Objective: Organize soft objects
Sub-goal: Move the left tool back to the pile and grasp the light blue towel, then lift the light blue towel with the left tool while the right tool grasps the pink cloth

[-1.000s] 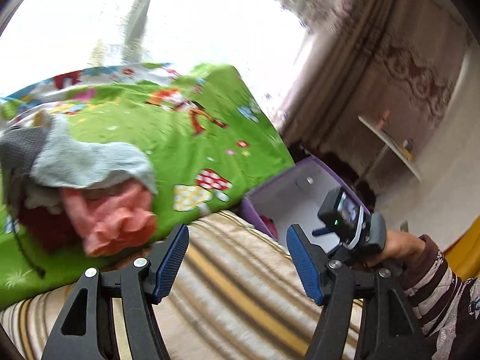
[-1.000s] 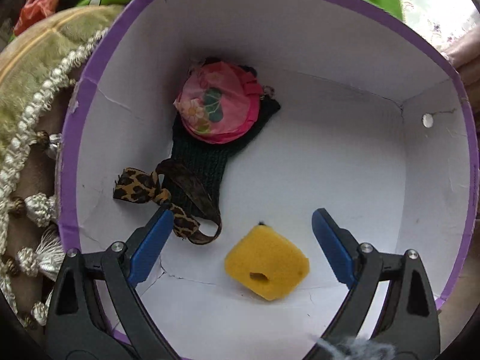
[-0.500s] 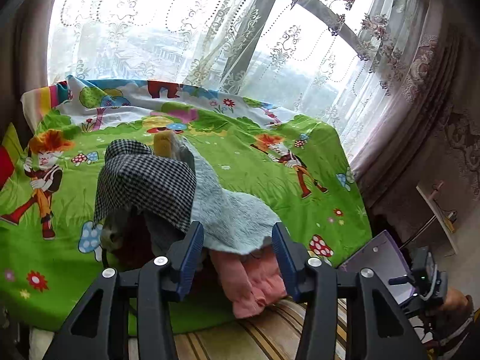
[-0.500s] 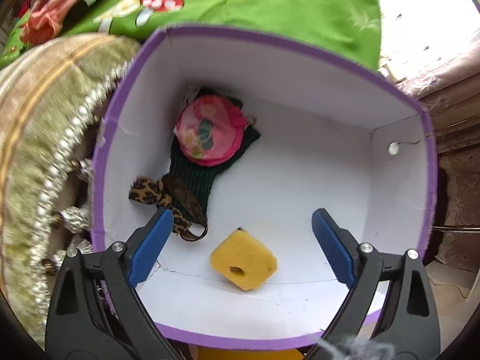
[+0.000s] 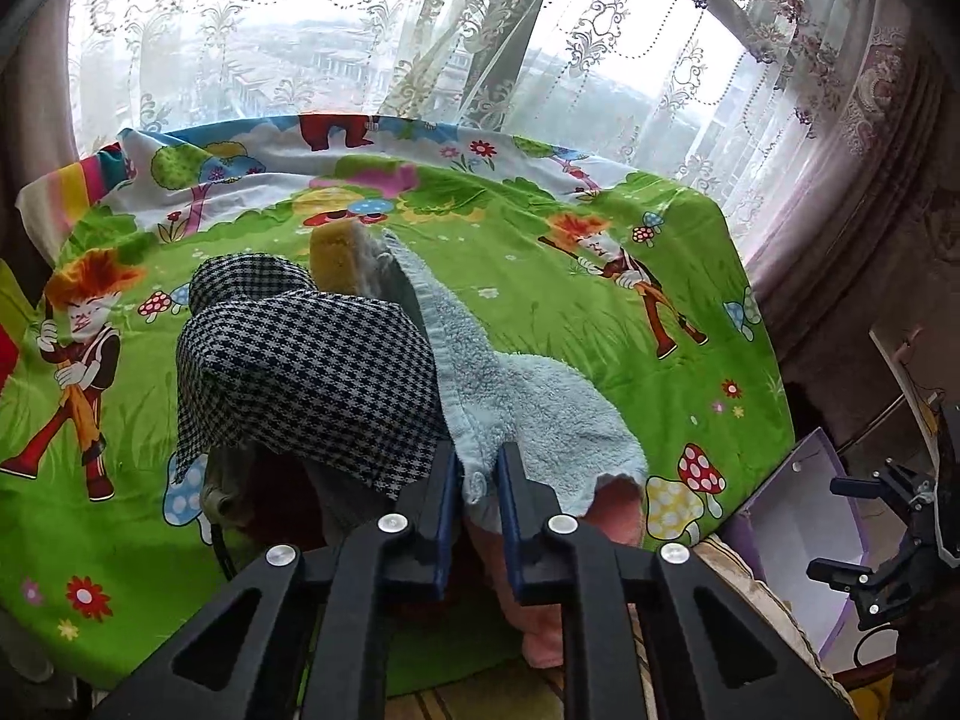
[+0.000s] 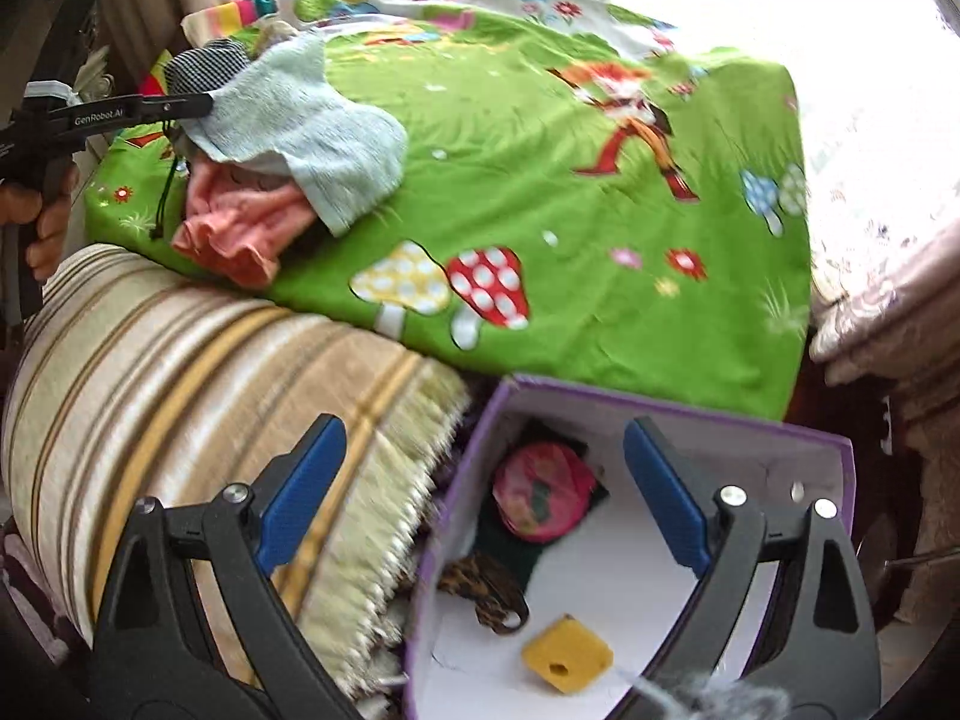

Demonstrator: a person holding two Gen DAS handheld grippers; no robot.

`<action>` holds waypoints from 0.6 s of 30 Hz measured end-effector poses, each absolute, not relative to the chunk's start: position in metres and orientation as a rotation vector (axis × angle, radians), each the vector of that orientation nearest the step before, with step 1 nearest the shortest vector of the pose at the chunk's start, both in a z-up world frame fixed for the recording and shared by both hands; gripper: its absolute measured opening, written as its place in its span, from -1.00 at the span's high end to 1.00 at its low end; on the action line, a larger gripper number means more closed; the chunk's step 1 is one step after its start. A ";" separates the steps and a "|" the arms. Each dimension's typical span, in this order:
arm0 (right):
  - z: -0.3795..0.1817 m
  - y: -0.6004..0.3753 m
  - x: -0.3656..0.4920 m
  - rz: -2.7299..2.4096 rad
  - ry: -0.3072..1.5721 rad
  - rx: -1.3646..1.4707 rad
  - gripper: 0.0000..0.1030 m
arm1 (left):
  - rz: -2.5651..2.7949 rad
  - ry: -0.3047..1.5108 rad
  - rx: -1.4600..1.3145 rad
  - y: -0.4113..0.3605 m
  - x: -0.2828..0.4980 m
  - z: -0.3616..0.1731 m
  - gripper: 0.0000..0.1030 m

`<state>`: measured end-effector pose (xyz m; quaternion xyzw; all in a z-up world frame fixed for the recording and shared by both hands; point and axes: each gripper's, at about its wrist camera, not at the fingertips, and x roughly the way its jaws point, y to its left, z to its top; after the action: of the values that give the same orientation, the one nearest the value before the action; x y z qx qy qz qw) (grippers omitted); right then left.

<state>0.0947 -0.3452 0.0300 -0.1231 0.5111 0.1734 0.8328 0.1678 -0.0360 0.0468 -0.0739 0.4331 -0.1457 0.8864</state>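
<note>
A pile of soft things lies on the green cartoon sheet [image 5: 540, 276]: a light blue towel [image 5: 540, 414], a black-and-white checked cloth [image 5: 312, 372], a pink cloth [image 5: 540, 612] and a yellow sponge [image 5: 336, 258]. My left gripper [image 5: 477, 492] is shut on the edge of the light blue towel; it also shows in the right wrist view [image 6: 204, 105]. My right gripper [image 6: 480, 492] is open and empty above the purple-rimmed white box [image 6: 840, 456]. The box holds a yellow sponge [image 6: 567, 654], a pink floral item [image 6: 543, 498], a dark green knit [image 6: 504, 546] and a leopard-print band [image 6: 486, 588].
A striped beige cushion with a fringe [image 6: 198, 384] lies between the pile and the box. Lace curtains and a window [image 5: 420, 48] stand behind the sheet. The box also shows at the lower right of the left wrist view [image 5: 804, 516].
My left gripper swung from the cushion to the pile and shut on the blue towel. My right gripper drew back up out of the box, staying open.
</note>
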 end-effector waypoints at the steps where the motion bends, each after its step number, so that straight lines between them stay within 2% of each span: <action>1: 0.031 -0.340 0.096 0.380 1.079 -0.258 -0.85 | -0.313 0.899 -0.153 -0.037 0.167 0.049 0.89; 18: 0.033 -0.271 0.145 0.513 1.050 -0.156 -0.85 | -0.540 0.803 -0.304 -0.048 0.224 0.130 0.91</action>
<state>0.1449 -0.2710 0.0334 -0.0737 0.4953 0.2421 0.8311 0.2241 -0.0479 0.1302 -0.1454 0.3846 -0.2588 0.8740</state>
